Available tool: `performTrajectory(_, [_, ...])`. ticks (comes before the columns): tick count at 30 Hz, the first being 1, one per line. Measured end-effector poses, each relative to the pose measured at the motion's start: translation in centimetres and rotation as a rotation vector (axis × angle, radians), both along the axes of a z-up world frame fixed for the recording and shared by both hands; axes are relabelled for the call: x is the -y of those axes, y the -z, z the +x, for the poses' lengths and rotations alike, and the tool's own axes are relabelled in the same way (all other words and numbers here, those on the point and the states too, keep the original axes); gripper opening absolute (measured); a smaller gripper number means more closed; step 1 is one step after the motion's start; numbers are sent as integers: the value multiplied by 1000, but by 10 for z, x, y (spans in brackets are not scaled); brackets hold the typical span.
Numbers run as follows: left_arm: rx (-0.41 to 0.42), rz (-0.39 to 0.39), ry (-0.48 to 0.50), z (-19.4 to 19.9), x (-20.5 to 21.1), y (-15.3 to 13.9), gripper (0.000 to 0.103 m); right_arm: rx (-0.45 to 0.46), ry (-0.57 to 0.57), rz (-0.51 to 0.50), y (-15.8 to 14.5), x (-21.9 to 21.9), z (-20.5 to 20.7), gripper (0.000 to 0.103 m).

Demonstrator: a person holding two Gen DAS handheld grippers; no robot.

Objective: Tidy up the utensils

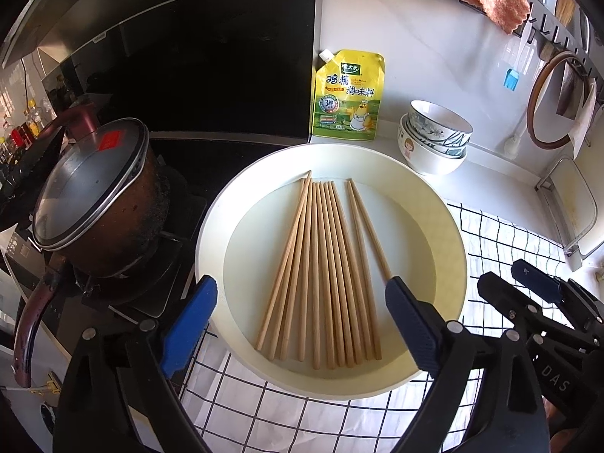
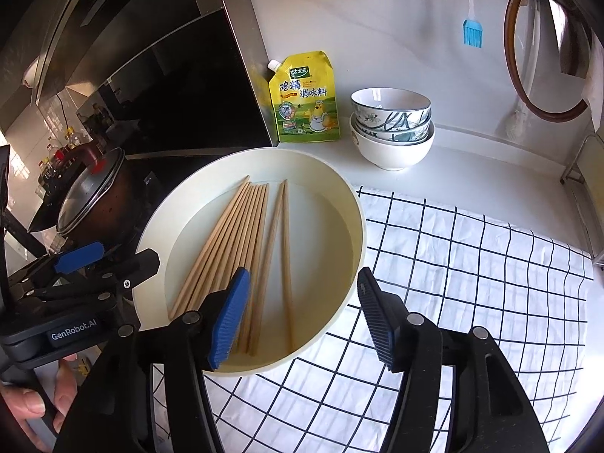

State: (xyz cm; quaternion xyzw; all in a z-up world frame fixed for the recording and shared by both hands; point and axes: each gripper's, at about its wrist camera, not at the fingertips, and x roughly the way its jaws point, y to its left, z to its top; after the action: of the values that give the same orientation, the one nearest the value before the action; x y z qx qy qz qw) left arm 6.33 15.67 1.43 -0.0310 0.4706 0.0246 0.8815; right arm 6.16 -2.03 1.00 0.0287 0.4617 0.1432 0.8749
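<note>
Chopsticks [image 1: 324, 271] lie fanned in the cream round tray [image 1: 449, 241], thick ends toward you; one pair [image 2: 281, 260] sits slightly apart on the right side of the bundle. Tray rests on the table, partly over a white grid-pattern cloth [image 2: 472, 264]. Your left gripper [image 1: 302, 324] hangs over the tray's near edge, jaws spread wide, nothing between them. Your right gripper [image 2: 302, 321] hangs at the tray's right near rim, jaws also wide and empty. Behind the tray: yellow seasoning pouch [image 1: 347, 94] upright against the wall, stacked bowls [image 1: 434, 136] beside it. Lidded pot [image 1: 94, 192] on the stove, left.
</note>
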Motion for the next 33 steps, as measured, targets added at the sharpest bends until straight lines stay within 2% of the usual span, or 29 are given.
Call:
performTrajectory(9, [-2,7,-11,1,-2,-1,95,1,4,-3,-1,1,1,60])
performTrajectory(33, [-43,-2,-40,4,-7,8,96,-5,-21,-19,2,-5,3,60])
